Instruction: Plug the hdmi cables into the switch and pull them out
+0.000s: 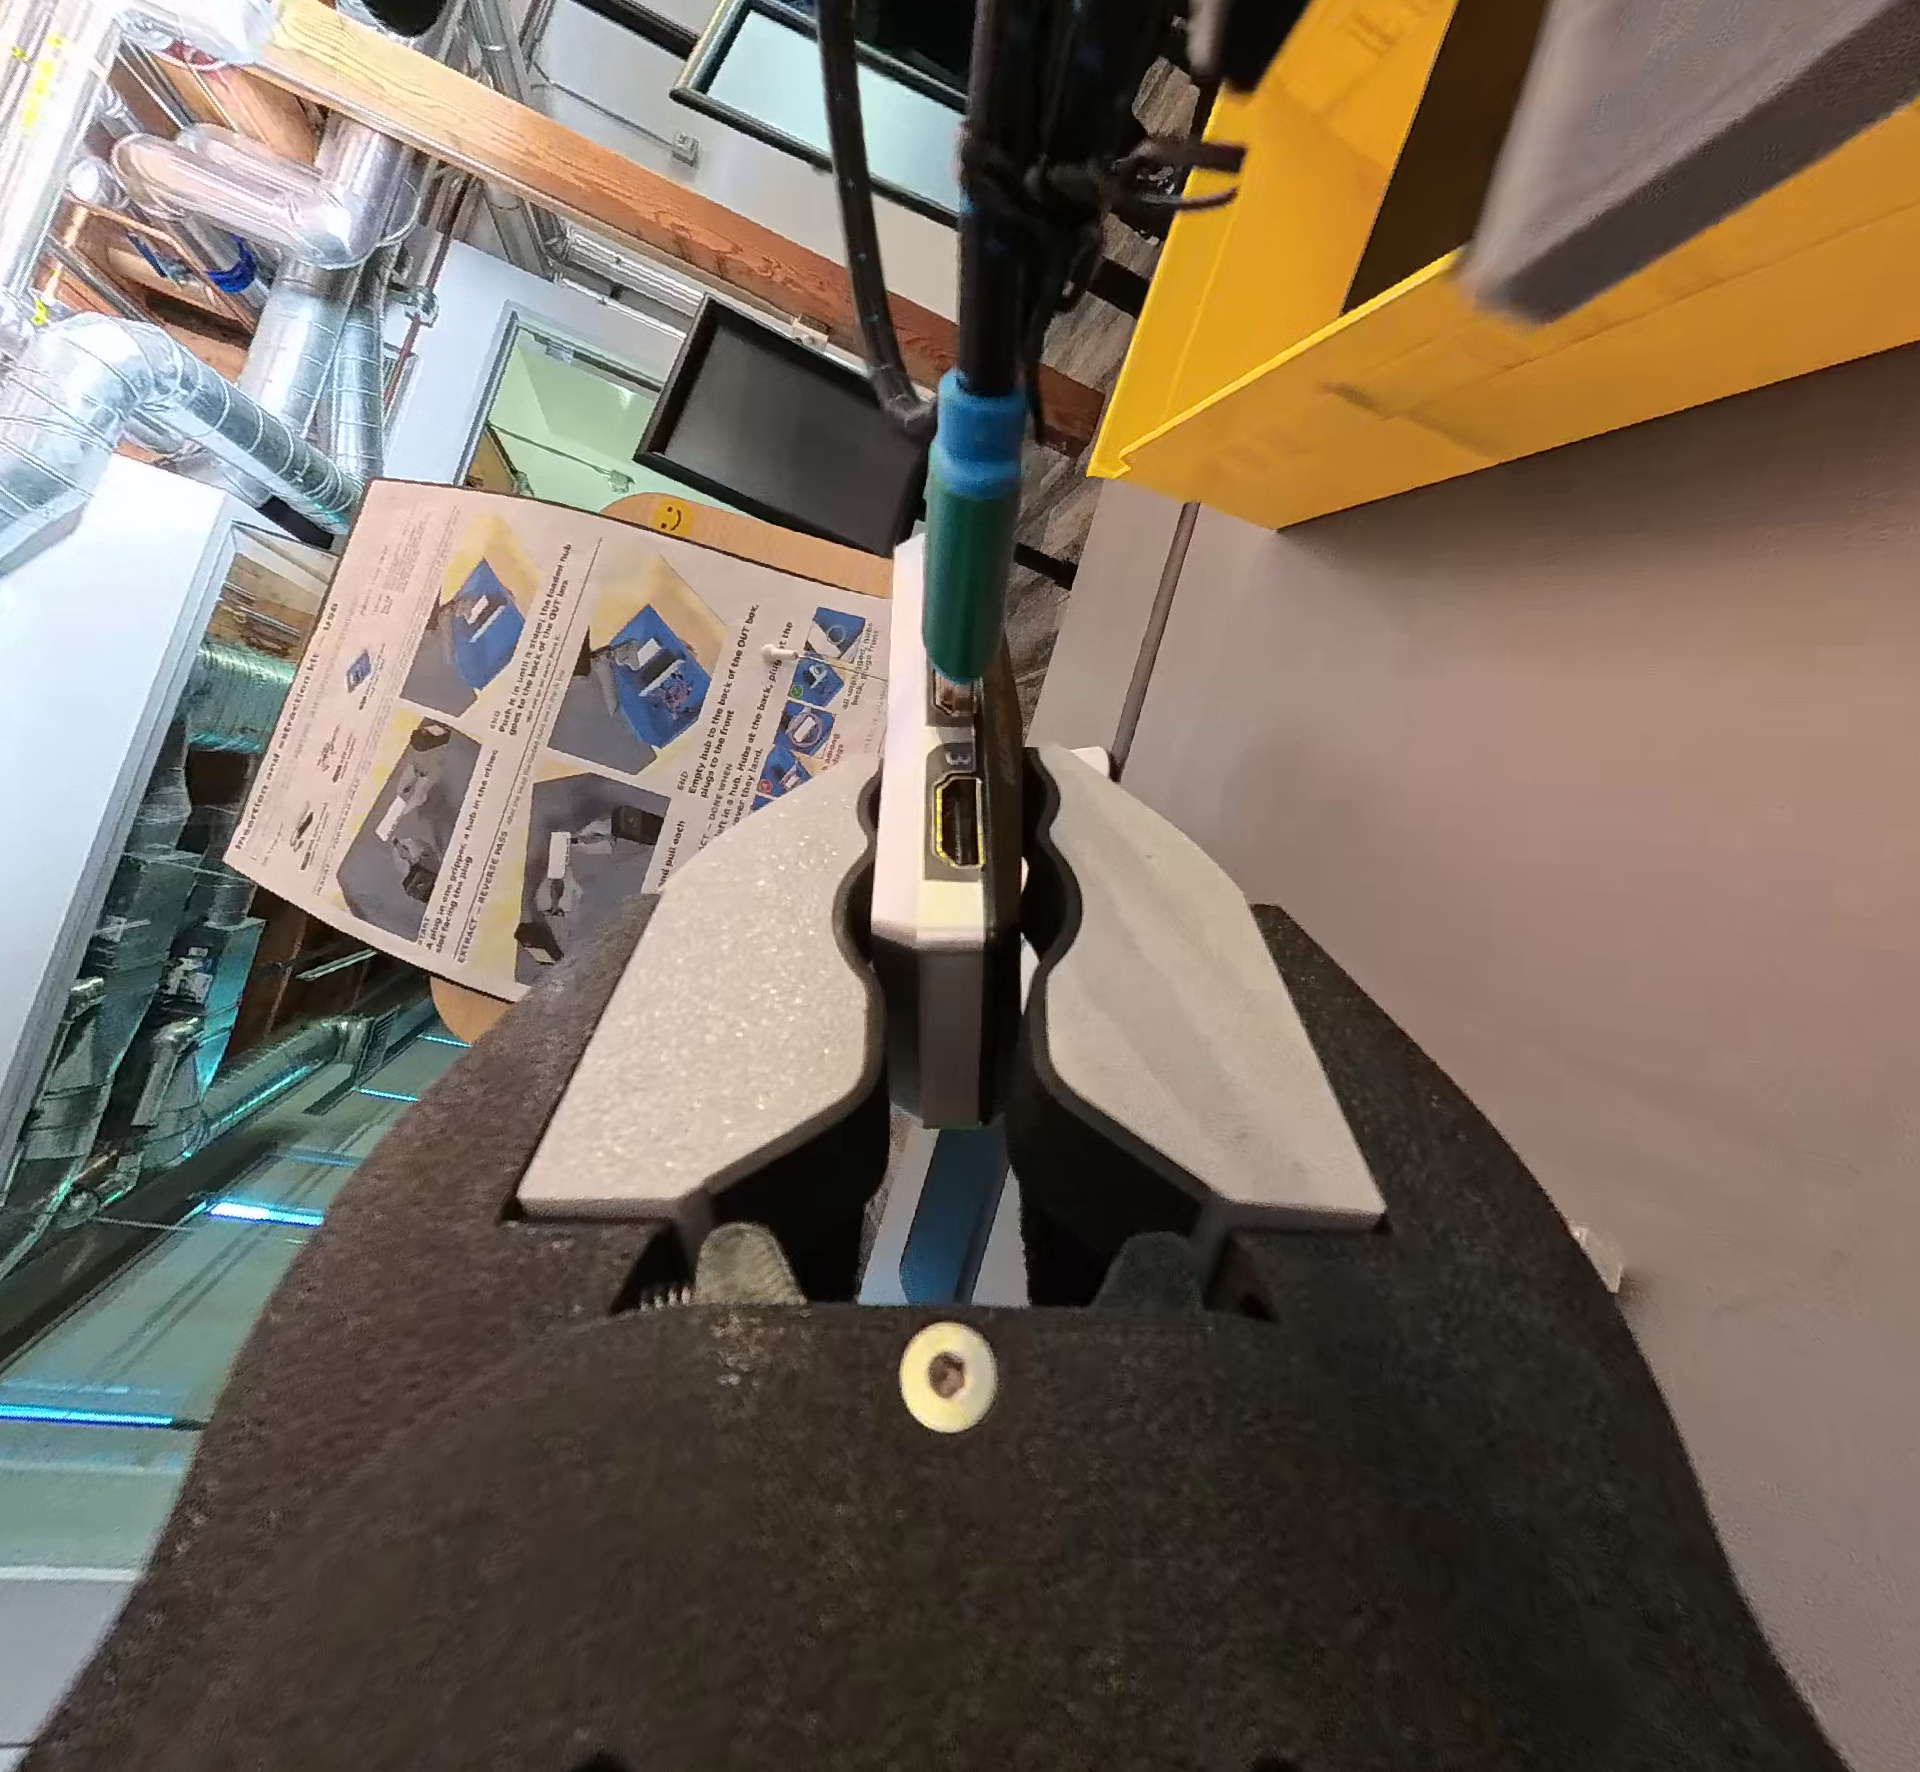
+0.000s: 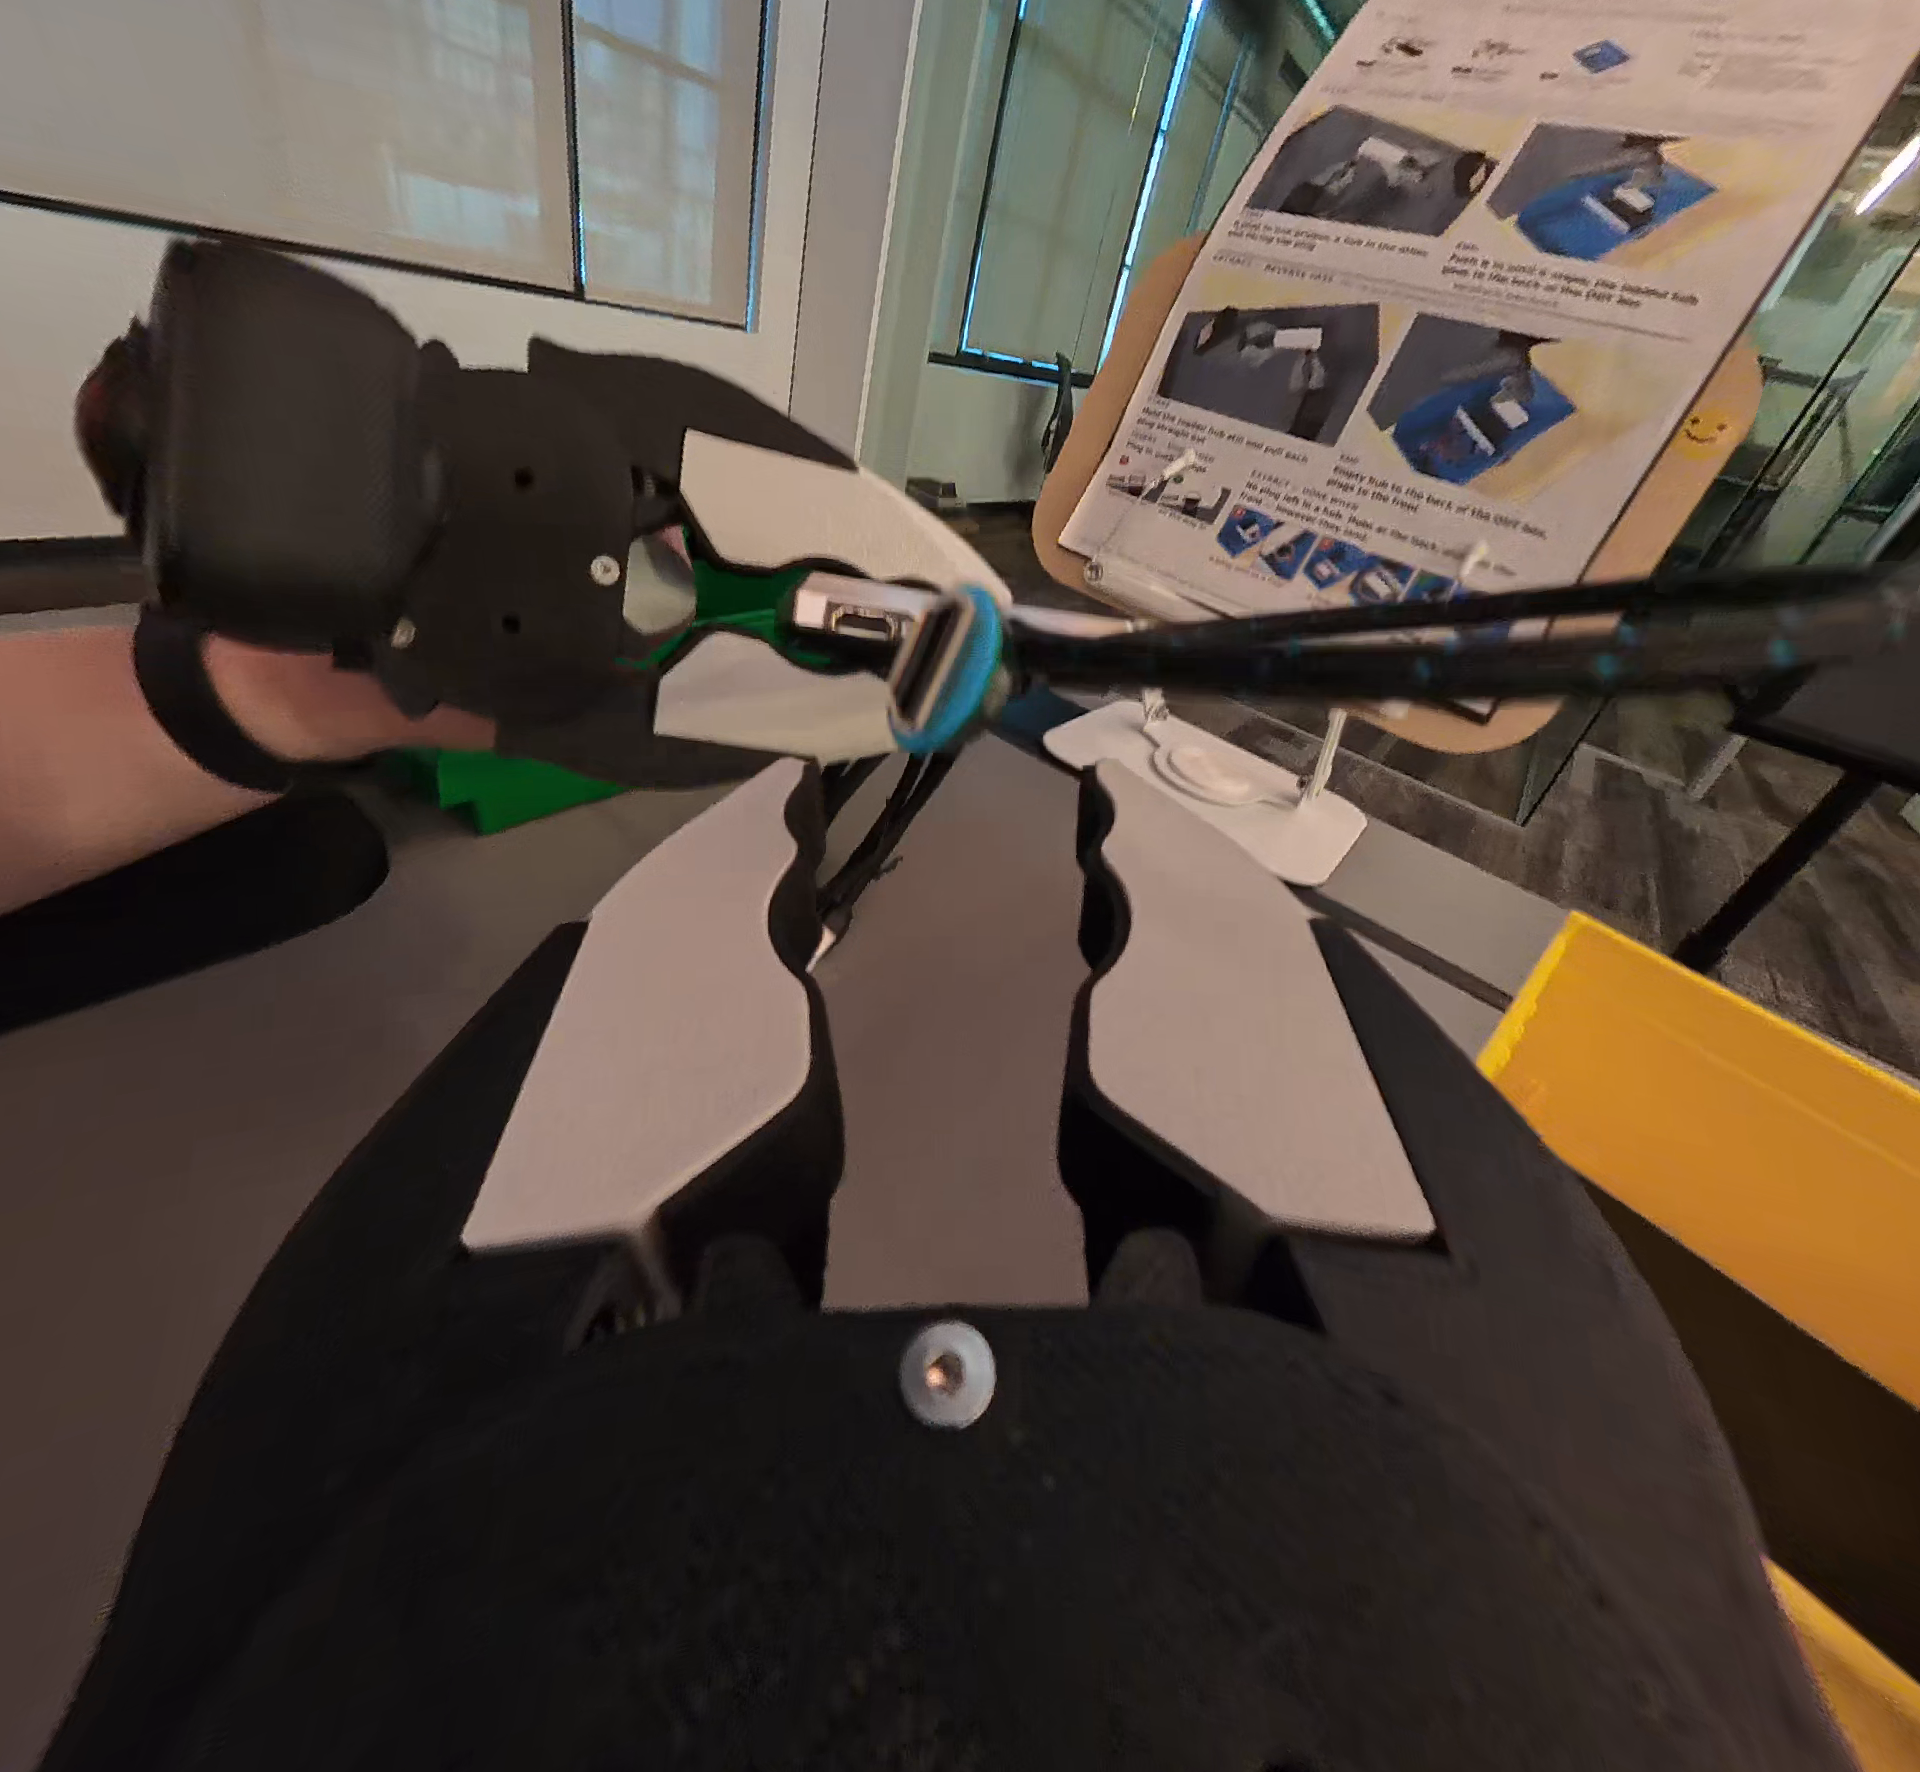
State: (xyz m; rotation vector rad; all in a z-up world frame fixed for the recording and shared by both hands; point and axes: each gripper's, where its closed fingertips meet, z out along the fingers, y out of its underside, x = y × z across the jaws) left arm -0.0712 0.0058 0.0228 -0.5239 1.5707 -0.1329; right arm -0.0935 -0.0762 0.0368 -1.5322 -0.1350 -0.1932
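My left gripper (image 1: 961, 787) is shut on the slim white and black HDMI switch (image 1: 935, 933), held edge-up, with one empty port (image 1: 958, 823) facing me. A green plug with a blue collar (image 1: 961, 569) stands at the far port. Bare metal shows at its tip, and I cannot tell whether it is seated. Its black braided cable (image 1: 997, 164) runs away in a tied bundle. In the right wrist view my right gripper (image 2: 951, 808) is open and empty, just below the plug (image 2: 940, 673), the switch (image 2: 852, 616) and the left gripper (image 2: 831, 626).
A yellow bin (image 1: 1455, 372) stands close by and also shows in the right wrist view (image 2: 1714, 1151). An instruction sheet (image 2: 1455, 268) stands on a white stand base (image 2: 1247, 787) at the back of the grey table (image 2: 208, 1099). A green object (image 2: 520, 787) lies under the left gripper. Spacing between my two grippers at the tips: around 9 cm.
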